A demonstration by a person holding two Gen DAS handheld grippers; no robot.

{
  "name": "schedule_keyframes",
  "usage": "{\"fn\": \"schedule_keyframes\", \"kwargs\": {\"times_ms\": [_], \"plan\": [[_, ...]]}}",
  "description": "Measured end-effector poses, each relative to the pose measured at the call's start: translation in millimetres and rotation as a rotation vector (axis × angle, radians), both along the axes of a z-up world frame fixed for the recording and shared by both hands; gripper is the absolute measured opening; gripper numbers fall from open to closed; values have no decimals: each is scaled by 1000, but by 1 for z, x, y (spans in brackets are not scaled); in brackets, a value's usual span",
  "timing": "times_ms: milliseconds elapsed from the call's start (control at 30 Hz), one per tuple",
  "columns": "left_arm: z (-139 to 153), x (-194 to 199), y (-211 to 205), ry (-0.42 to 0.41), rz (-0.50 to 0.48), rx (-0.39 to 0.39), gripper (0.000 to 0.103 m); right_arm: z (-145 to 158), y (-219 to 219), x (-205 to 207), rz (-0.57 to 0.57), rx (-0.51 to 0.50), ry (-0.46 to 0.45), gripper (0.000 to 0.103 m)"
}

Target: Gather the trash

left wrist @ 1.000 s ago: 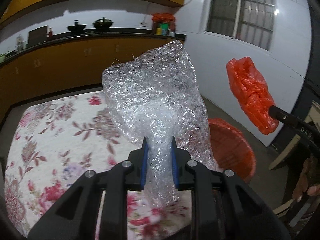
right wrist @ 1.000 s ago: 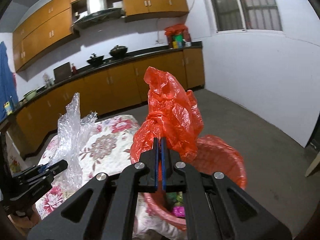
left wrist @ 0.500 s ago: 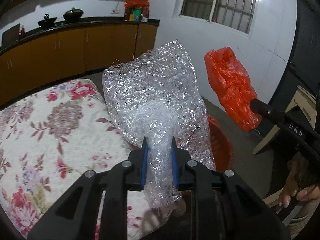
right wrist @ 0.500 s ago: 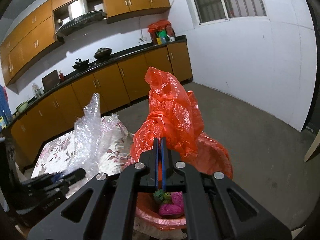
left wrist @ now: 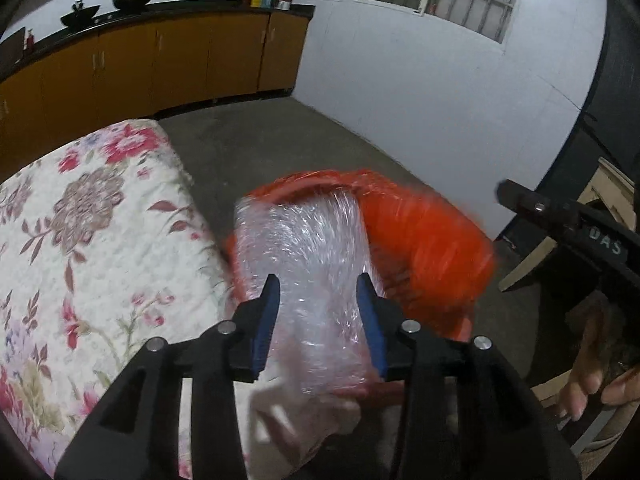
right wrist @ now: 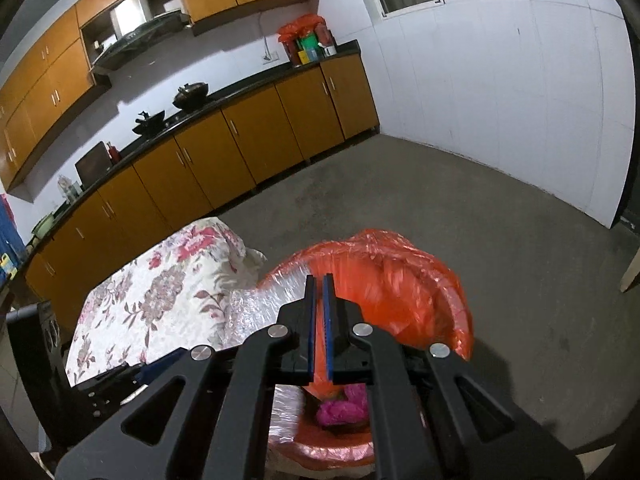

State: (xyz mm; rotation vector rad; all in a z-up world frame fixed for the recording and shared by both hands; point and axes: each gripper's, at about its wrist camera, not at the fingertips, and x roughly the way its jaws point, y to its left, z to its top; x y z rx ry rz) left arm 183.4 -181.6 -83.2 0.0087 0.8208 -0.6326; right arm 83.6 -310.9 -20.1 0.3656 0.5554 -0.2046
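Left gripper (left wrist: pixel 318 288) jaws just parted, bubble wrap (left wrist: pixel 308 248) loose between | right gripper (right wrist: pixel 319 280) nearly together on red bag (right wrist: pixel 400 284) | we release both squarely over the bin (right wrist: pixel 320 446).

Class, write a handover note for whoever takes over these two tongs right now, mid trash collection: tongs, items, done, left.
Left tongs: jaws have just been opening; the bubble wrap between them is blurred, slipping toward the bin.
Right tongs: almost closed; the orange plastic bag looks loose over the bin.
Bin: orange-lined, beside the floral-covered table, pink trash inside.
Done: both pieces brought over the bin.
Left: confirm both land inside.
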Motion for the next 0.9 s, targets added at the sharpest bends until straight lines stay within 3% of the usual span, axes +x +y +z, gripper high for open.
{"fn": "schedule_keyframes", "kwargs": {"times_ms": [33,67,133,200,267,367,600,900], "plan": [[1,0,5,-1,9,2,42,0,1,-4,-3,-10,2,19],[2,-1,10,-7,22,2,44,1,2,-8,-6,-19,2,39],[7,-7,26,-36,59,1,50,6,8,-19,-12,-46,-20,57],[15,-17,42,-73,95,-1,62,12,13,-27,-1,-71,-32,63],[25,-29,63,-122,145,-1,72,19,23,-37,22,-90,-48,80],[39,-53,94,-193,218,2,83,24,38,-50,44,-115,-59,89],[66,-106,143,-341,341,54,94,33,80,-82,75,-175,-74,93],[83,-175,178,-436,455,76,99,45,119,-122,82,-218,-125,96]]}}
